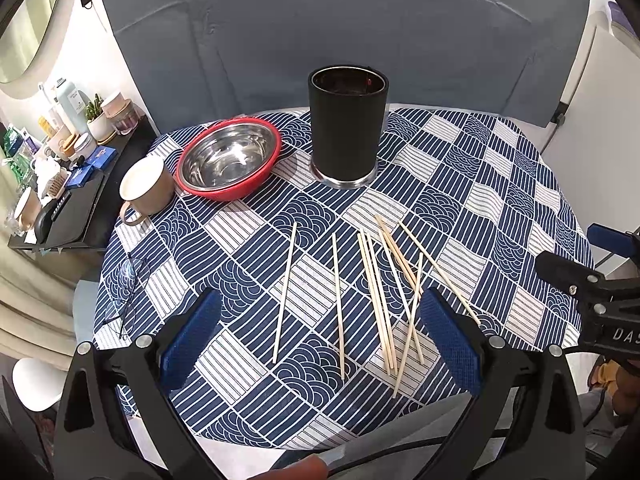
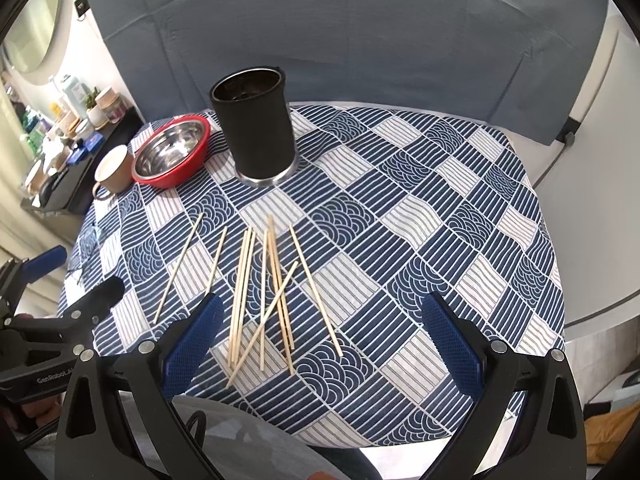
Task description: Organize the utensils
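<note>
Thin pale wooden chopsticks (image 1: pixel 376 296) lie loose near the table's (image 2: pixel 500 240) front edge, long axes pointing toward the tall black cylindrical holder (image 1: pixel 347 128) behind; left gripper (image 1: pixel 320 336) and right gripper (image 2: pixel 320 336) both spread, empty, right nearer the overlapping cluster

Both fisheye views are evenly and brightly lit by soft, diffuse light, and only faint shadows are cast. Bright highlights are seen inside the steel bowl (image 1: pixel 226 160). Straight edges are strongly bowed toward the dark circular borders. The tablecloth (image 2: pixel 460 240) is rendered sharply; nearest objects are slightly blurred.
</note>
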Demonstrator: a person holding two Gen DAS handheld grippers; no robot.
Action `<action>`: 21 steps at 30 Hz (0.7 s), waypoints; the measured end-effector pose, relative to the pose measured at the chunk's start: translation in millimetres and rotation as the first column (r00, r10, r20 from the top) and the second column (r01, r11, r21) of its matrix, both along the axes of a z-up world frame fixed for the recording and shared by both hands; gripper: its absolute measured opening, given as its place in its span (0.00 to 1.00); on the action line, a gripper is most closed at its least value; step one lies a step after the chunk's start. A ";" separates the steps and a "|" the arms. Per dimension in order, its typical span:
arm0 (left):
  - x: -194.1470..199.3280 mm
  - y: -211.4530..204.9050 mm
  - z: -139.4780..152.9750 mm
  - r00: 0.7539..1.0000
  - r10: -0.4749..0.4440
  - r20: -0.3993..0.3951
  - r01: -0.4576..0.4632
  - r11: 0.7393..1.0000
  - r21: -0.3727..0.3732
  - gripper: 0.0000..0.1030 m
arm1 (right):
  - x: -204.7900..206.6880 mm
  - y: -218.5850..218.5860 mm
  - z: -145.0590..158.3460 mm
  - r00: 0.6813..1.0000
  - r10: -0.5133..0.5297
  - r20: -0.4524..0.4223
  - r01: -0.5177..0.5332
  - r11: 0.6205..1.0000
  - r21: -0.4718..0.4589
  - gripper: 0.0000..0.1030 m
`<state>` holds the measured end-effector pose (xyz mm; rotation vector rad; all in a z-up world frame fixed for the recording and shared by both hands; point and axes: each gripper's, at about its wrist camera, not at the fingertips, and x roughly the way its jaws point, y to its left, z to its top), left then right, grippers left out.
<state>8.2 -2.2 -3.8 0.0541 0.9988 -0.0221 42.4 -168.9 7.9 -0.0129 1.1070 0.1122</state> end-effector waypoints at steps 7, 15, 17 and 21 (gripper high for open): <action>0.4 0.1 -0.5 1.000 -0.001 -0.004 0.001 1.000 0.000 0.94 | 1.5 -1.5 2.2 1.000 -0.004 0.009 0.005 1.000 -0.006 0.92; 2.5 0.8 -2.0 1.000 -0.003 -0.018 0.003 1.000 -0.005 0.94 | 2.8 -3.7 1.5 1.000 -0.011 0.001 0.011 1.000 0.001 0.92; 2.8 0.9 -1.8 1.000 -0.004 -0.018 0.004 1.000 -0.005 0.94 | 2.4 -3.6 1.4 1.000 -0.013 0.003 0.013 1.000 0.000 0.92; 3.9 1.1 -2.5 1.000 -0.009 -0.024 0.009 1.000 -0.001 0.94 | 2.9 -3.4 -0.2 1.000 -0.017 -0.004 0.017 1.000 0.005 0.92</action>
